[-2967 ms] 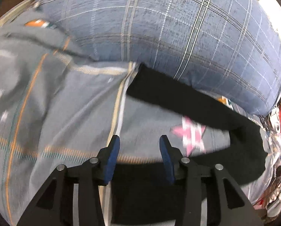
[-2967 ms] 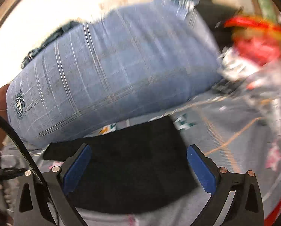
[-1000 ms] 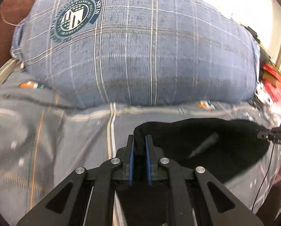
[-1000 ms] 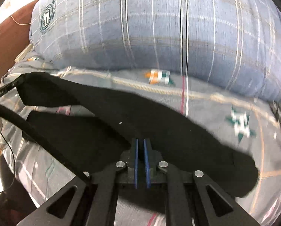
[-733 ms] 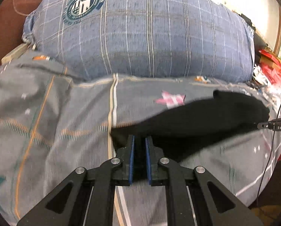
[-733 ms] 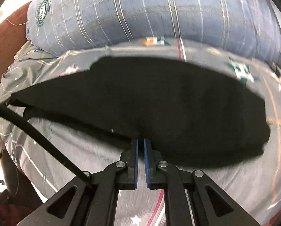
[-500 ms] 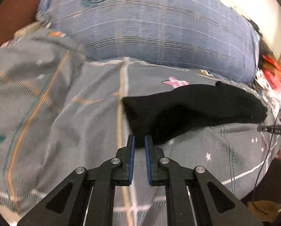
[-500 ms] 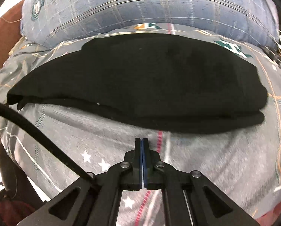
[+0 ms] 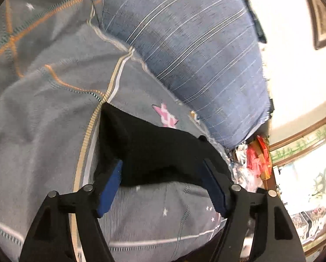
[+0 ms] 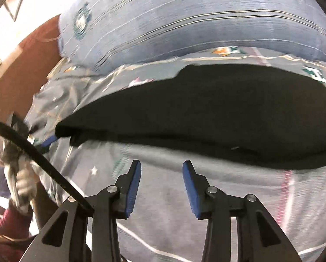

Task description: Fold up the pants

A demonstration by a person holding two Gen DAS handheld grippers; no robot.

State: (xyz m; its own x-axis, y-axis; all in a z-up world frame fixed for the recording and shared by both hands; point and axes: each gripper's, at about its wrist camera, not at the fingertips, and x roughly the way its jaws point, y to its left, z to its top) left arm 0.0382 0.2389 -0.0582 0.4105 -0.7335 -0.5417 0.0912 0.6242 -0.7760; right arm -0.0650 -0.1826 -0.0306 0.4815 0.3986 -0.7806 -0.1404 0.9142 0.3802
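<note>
- Fingers: left gripper (image 9: 163,174) jaws opening, now wide; the near edge of the black pants (image 9: 158,150) lies between the blue pads (image 9: 110,183), but the pads do not press on it. Right gripper (image 10: 160,185) jaws opening, at a moderate gap, with only bedsheet between them; nothing held.
- Pants: lying as a flat dark bundle on the grey patterned bedsheet (image 9: 42,109). In the right wrist view they (image 10: 206,109) fill the band from 9 to 3 o'clock, just beyond the fingertips. A layered lip shows at the 9 o'clock end, so I judge at least one fold is laid.
- Surroundings: blue plaid pillow (image 10: 184,17) just behind the pants at 12 o'clock, close to the far edge; whether it touches, cannot tell. Pink star print (image 9: 166,115) on the sheet just beyond the pants' far edge, left view. Black cable (image 10: 42,159) crosses the right view at 8 o'clock.
- Step, as judged: release after laying a fold.
- Risks: a left pad could snag the cloth during withdrawal and drag the top layer open, since the edge sits inside the jaws. The soft, wrinkled bedding could let layers slide askew. A regrasp could pinch the sheet together with the pants. The cable could brush the near edge.
</note>
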